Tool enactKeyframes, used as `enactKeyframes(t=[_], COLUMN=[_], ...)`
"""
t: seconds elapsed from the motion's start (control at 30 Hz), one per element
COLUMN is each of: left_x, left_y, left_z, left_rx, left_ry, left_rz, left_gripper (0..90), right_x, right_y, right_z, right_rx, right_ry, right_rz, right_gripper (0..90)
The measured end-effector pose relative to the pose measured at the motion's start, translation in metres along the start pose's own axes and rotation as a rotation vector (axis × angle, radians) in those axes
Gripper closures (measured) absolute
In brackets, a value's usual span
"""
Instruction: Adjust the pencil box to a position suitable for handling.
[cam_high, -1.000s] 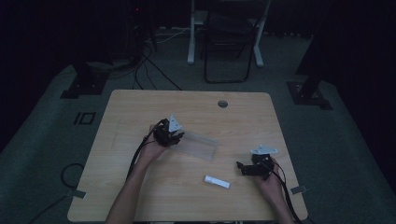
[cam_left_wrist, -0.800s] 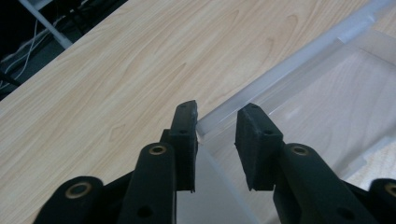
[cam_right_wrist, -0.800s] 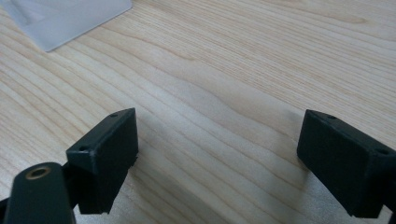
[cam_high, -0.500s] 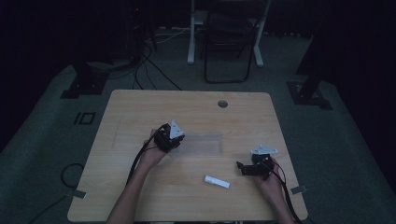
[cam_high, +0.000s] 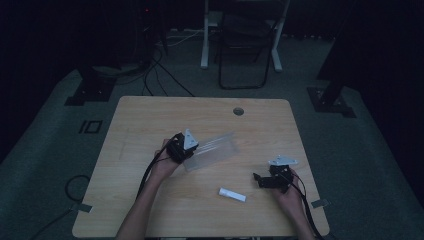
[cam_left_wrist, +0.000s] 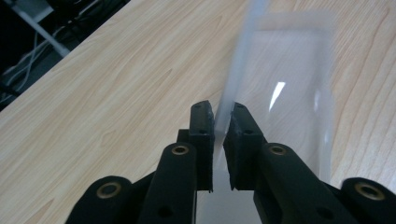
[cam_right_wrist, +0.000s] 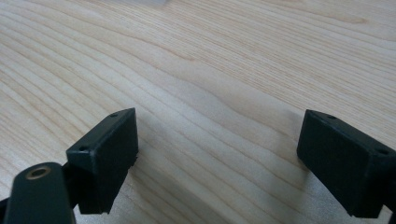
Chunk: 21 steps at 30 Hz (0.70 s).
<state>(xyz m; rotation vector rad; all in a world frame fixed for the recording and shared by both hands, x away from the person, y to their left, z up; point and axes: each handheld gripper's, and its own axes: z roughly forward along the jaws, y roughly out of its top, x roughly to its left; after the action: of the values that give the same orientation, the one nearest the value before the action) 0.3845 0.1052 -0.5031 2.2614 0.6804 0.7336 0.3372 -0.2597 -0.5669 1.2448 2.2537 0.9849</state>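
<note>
A clear plastic bag (cam_high: 214, 149) lies across the middle of the wooden table (cam_high: 150, 115). My left gripper (cam_high: 188, 153) holds its near left edge. In the left gripper view the jaws have just been closing and now stand shut on the thin edge of the bag (cam_left_wrist: 289, 93), which runs up between the pads of the left gripper (cam_left_wrist: 220, 127). A small white stick-shaped object (cam_high: 232, 194) lies on the wood toward the front. Right of it rests my right gripper (cam_high: 258, 179), pointing left. In its own view the right gripper (cam_right_wrist: 219, 156) is open wide over bare wood.
A round cable hole (cam_high: 238, 111) sits near the table's far edge. Beyond the table stand a chair frame (cam_high: 245, 45) and cables on the dark floor. Each gripper's cable trails toward the front edge.
The left gripper's jaws have closed onto the bag's edge. The bag, flat a second ago, now sits slightly shifted and tilted. The right gripper has not moved.
</note>
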Motion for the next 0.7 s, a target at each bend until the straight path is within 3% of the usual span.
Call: enactKeyframes(t=[0.37, 0.5, 0.7], left_x=[0.001, 0.002, 0.002], left_y=[-0.018, -0.030, -0.042], left_z=[-0.018, -0.029, -0.043], left_rx=[0.003, -0.008, -0.008], left_ry=[0.041, 0.046, 0.045], left_rz=[-0.025, -0.052, -0.061], left_gripper=[84.0, 84.0, 83.5], right_x=[0.000, 0.000, 0.000], right_y=[0.000, 0.000, 0.000], right_z=[0.000, 0.000, 0.000], right_rx=[0.000, 0.000, 0.000], right_ry=[0.000, 0.000, 0.000], right_rz=[0.000, 0.000, 0.000], right_gripper=[12.5, 12.5, 12.5])
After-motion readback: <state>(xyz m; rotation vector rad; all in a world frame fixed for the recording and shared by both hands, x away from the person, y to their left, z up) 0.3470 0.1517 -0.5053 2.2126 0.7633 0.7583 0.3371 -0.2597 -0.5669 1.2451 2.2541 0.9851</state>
